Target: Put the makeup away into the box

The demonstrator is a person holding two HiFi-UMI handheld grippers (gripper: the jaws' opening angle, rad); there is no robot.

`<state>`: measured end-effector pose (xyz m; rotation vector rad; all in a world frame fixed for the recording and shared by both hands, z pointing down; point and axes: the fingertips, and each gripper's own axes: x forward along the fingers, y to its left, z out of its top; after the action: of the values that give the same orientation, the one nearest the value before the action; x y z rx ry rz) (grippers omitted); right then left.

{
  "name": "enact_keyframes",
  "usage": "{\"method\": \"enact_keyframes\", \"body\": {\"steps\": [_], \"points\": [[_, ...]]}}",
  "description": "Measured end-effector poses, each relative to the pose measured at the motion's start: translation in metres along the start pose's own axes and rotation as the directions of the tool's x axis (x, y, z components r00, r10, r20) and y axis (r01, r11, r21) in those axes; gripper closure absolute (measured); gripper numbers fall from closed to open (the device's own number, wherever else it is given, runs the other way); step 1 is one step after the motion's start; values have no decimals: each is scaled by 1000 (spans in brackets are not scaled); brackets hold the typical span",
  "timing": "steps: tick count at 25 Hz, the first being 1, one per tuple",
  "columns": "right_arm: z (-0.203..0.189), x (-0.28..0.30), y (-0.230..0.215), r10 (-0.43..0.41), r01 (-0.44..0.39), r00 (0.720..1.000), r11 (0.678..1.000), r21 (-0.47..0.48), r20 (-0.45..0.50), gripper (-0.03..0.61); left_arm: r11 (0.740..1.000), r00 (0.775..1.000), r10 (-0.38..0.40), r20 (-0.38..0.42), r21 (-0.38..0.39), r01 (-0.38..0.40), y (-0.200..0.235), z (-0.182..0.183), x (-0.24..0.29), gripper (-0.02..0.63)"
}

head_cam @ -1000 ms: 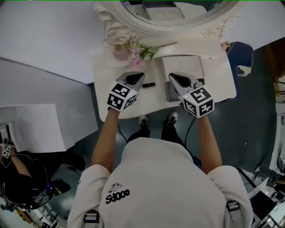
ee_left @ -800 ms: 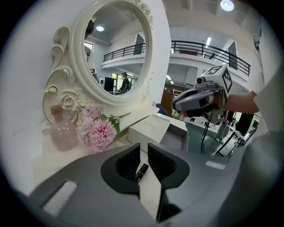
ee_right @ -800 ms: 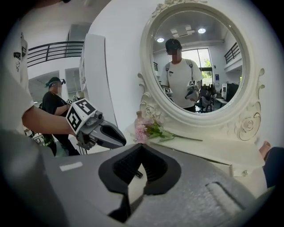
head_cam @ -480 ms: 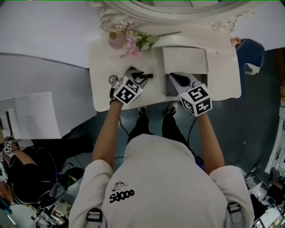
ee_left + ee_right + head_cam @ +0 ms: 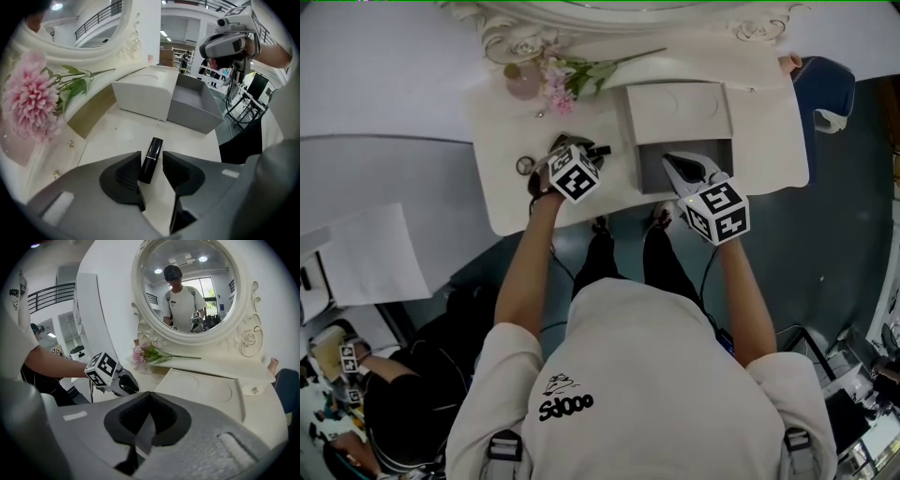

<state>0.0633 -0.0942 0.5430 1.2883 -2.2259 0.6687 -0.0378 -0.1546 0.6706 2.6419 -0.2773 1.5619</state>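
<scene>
Lipstick (image 5: 153, 149): a black tube lying flat on the white desk (image 5: 511, 202), directly between the jaws of the left tool (image 5: 151, 163). Its long axis runs almost along the line the tool points, with the far end tipped slightly right, toward the box (image 5: 193, 104). The left jaws have just been opening and stand part-way apart with the tube in the gap. The left pad is close beside it, daylight shows on the right side, and I see no squeeze. I judge this the pre-grasp: closing across the tube's short width should take it, provided the tool keeps centred. The box is grey and open-topped, and sits beyond the tube and to the right, well apart from it. Its pale lid (image 5: 143, 93) stands up just beside it on the left. The right tool (image 5: 148, 395) hangs at the box's near edge with its jaws together and nothing in them, so the left hand is plainly the nearer to the tube. Further out on the desk are a pink flower (image 5: 29, 101) on a green stem, a small ring-shaped item (image 5: 525, 166) and an ornate oval mirror (image 5: 199, 291). Beyond that: grey floor, white panels and another person seated at the lower left of the head view.
</scene>
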Motion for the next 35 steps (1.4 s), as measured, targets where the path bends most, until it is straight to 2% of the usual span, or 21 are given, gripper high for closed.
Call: {"method": "enact_keyframes", "body": {"steps": [3, 5, 11, 18, 23, 28, 31, 35], "points": [[-8, -1, -4, -22, 22, 1000, 1000, 5, -19, 577, 998, 999, 0, -37, 66, 2, -5, -2, 11, 456], [-10, -2, -5, -26, 26, 999, 1000, 7, -23, 577, 996, 999, -6, -53, 89, 11, -7, -4, 14, 485], [-2, -10, -13, -31, 30, 999, 999, 43, 8, 577, 998, 999, -3, -37, 57, 6, -5, 1, 10, 499], [17, -23, -23, -70, 69, 997, 997, 26, 33, 577, 998, 999, 41, 35, 55, -43, 9, 35, -28, 503], [32, -39, -36, -102, 101, 993, 994, 29, 65, 577, 994, 993, 65, 95, 86, -74, 13, 71, -59, 506], [43, -55, -50, -144, 141, 984, 989, 40, 102, 577, 977, 984, 70, 163, 188, -100, 2, 121, -88, 506], [38, -64, -61, -175, 169, 979, 984, 64, 105, 577, 967, 980, 25, 198, 245, -74, -13, 153, -88, 506], [24, -81, -77, -224, 213, 969, 971, 110, 105, 577, 955, 974, -66, 217, 295, -1, -41, 187, -71, 506]]}}
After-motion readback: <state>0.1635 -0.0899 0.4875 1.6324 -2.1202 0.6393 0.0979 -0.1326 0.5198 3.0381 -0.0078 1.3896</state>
